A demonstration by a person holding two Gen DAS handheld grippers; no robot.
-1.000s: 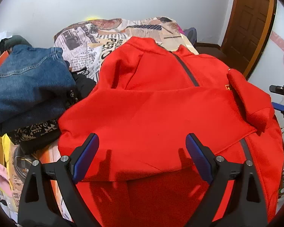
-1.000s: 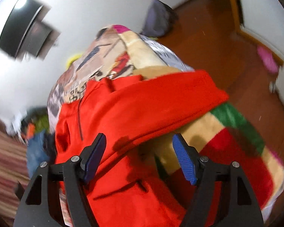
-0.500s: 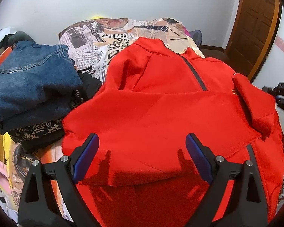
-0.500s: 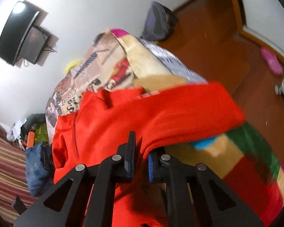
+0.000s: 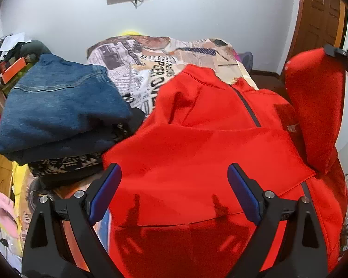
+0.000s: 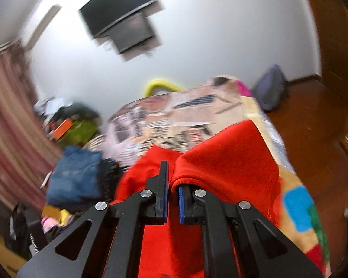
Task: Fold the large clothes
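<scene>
Red jacket (image 5: 208,162) lies spread front-up on the bed, collar toward the far wall, dark zip running down its chest. One sleeve is folded flat across the body. The other sleeve (image 5: 315,106) is lifted off the bed at the jacket's right side, standing up and draping back down to the shoulder. Right gripper (image 6: 172,199): jaws clenched on the cuff end of that raised sleeve, red cloth bunched between the blue pads (image 6: 181,205) and hanging over the right finger; the same gripper shows at the upper right edge of the left view (image 5: 345,58). Left gripper (image 5: 174,192): jaws spread wide, nothing between them, hovering over the lower part of the jacket with its shadow on the cloth. Just left of the jacket sits a pile of clothes topped by blue jeans (image 5: 58,113), touching the jacket's edge. Newspaper-print bedcover (image 5: 146,69) shows beyond the collar. Right view is blurred.
</scene>
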